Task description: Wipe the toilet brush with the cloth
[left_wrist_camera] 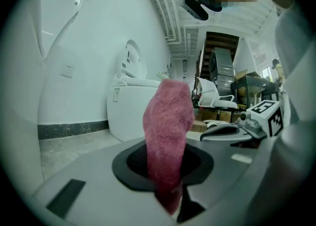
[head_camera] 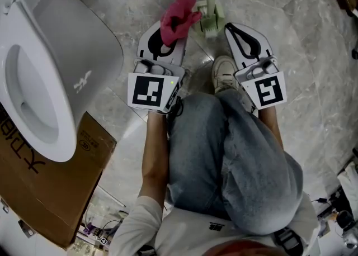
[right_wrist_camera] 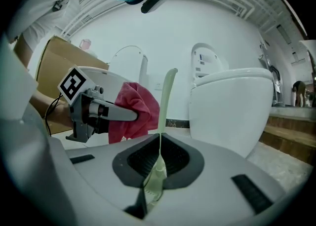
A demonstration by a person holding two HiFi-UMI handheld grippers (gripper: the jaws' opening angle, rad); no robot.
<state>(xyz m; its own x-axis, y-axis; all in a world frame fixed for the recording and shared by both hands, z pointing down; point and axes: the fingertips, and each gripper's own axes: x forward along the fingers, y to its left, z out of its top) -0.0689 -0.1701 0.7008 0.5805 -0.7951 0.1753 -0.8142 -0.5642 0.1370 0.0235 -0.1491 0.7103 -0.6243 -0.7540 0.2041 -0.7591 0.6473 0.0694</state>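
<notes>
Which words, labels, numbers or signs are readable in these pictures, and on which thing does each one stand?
Nothing can be quoted with certainty.
Cardboard box: large dark characters, cut off at the picture's edge; small oval mark, too small.
Toilet lid: dark logo, unreadable.
Sticker on the toilet in the left gripper view: too small.
Marker cubes: only square patterns, no words.
</notes>
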